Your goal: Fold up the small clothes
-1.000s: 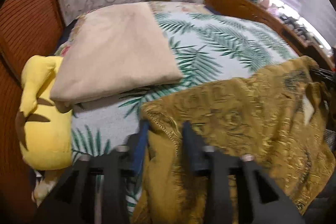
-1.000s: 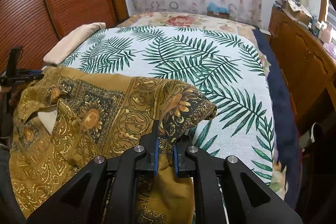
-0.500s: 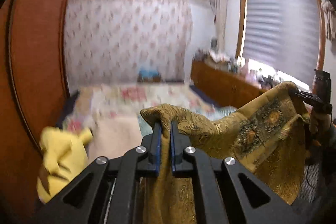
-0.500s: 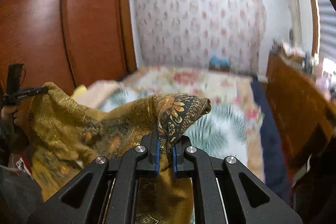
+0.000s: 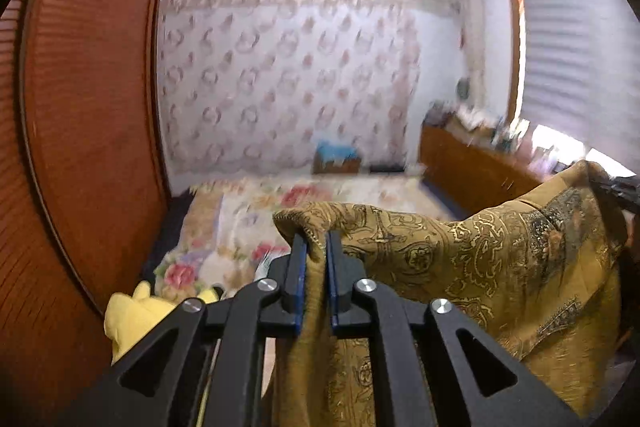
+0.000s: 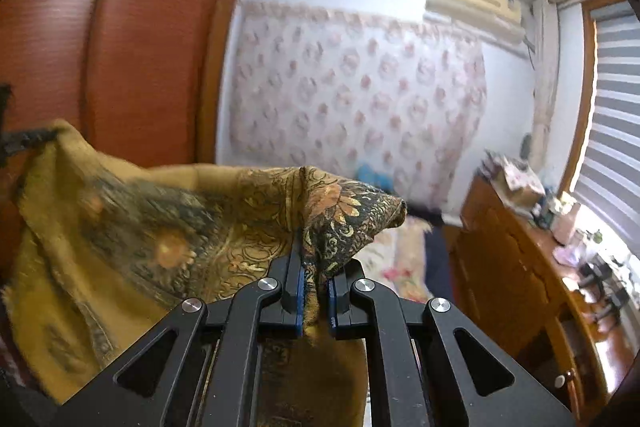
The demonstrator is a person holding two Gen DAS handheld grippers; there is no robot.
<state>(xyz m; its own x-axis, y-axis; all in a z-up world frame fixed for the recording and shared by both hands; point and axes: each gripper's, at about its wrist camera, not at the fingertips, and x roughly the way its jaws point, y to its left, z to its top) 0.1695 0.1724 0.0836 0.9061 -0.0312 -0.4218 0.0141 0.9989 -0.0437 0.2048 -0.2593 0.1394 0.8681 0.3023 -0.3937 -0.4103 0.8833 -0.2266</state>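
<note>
Holding mustard-gold paisley woven garment (image 5: pixel 480 267) stretched sideways above floral bed (image 5: pixel 248 203), left gripper (image 5: pixel 316 251) and right gripper (image 6: pixel 314 267) jaws each pinching one top corner.

Up it goes! The gold patterned cloth (image 5: pixel 500 267), flat on the bed (image 5: pixel 248 227) a sec ago, now hangs in mid-air, stretched between both grippers. Left gripper (image 5: pixel 316 243) has shut on its corner w/ the fingers (image 5: pixel 298 267) just easing apart a touch, fabric pinched between them. Right gripper (image 6: pixel 314 267) lifted too. Both cams now face the far wall & ceiling, not the palm-leaf sheet.
</note>
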